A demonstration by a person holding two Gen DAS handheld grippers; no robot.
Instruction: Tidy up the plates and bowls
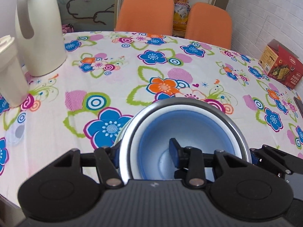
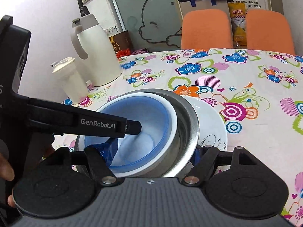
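Both tools [image 1: 144, 151] [image 2: 149, 155] spread wide

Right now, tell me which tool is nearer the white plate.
Right. The right tool straddles the stacked bowls' wall on the plate side, its outer finger right by the plate. The left tool reaches into the bowls from the opposite side, away from the plate.

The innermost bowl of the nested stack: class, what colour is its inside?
Pale blue-white with a darker blue rim, seen on the innermost bowl; clearest in the right wrist view.
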